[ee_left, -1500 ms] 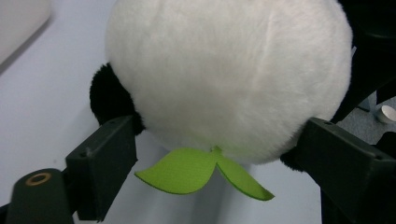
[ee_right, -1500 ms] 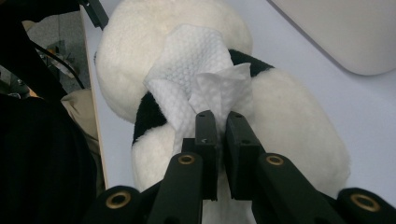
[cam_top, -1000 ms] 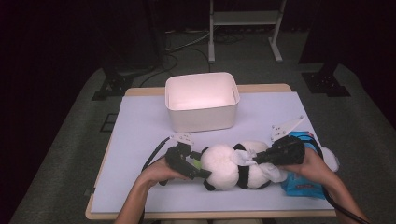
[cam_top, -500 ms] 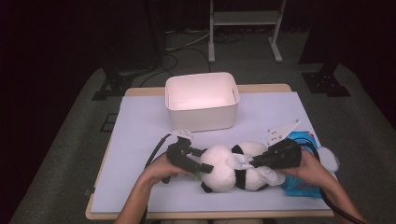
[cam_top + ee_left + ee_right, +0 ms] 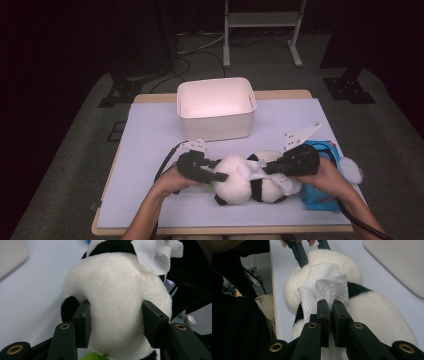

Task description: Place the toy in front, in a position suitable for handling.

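Observation:
A black-and-white plush panda lies near the table's front edge. My left gripper comes in from the left, and its jaws have just been closing on the panda's white head. Both pads press into the fur. From the right, my right gripper is shut on a crumpled white wipe, which rests against the panda's head and neck. The wipe also hangs at the top of the left gripper view.
A white empty bin stands behind the panda at the table's middle. A blue packet lies under the right hand at the front right. The pale mat is bare to the left. Something small and green sits under the panda.
The left gripper's jaws have shut onto the panda's head. The right gripper still holds the wipe against the panda and has barely shifted.

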`<state>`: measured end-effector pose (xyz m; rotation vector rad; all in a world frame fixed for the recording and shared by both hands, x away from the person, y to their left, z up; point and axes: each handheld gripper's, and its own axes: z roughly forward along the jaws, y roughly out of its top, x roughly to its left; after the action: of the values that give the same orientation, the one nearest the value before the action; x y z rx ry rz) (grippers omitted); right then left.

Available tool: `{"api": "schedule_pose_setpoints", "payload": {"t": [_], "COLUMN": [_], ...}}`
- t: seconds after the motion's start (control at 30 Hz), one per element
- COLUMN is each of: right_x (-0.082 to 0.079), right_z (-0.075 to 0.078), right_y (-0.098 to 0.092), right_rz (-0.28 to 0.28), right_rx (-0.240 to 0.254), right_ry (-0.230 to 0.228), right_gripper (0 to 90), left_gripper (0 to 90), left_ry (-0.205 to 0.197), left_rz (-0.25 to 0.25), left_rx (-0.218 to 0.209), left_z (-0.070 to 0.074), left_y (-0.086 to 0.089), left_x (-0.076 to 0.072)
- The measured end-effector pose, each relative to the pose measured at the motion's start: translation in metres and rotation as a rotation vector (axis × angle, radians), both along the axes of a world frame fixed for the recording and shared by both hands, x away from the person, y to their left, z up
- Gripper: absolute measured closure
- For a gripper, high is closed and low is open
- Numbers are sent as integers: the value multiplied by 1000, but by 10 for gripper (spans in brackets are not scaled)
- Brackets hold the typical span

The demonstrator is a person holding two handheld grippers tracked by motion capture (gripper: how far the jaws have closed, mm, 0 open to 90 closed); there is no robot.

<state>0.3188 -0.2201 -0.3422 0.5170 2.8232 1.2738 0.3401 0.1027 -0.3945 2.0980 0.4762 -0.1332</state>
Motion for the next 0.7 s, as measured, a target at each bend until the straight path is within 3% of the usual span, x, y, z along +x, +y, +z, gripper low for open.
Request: {"api": "schedule_pose_setpoints", "payload": {"t": [0.2, 0.53, 0.7], "right_x": [9, 20, 22], "right_z": [6, 18, 14], "right_y": [22, 37, 23], "right_rz": [35, 9, -20], "right_rx": [-43, -54, -72], "right_ry": [-28, -66, -52], "right_gripper": [840, 840, 840], "left_gripper": [506, 506, 500], "left_ry": [-42, -150, -134], "left_rz": [12, 31, 26], "left_rx": [13, 53, 49], "left_z": [5, 23, 17], "left_y": [6, 19, 21], "left_x": [1, 1, -1]}}
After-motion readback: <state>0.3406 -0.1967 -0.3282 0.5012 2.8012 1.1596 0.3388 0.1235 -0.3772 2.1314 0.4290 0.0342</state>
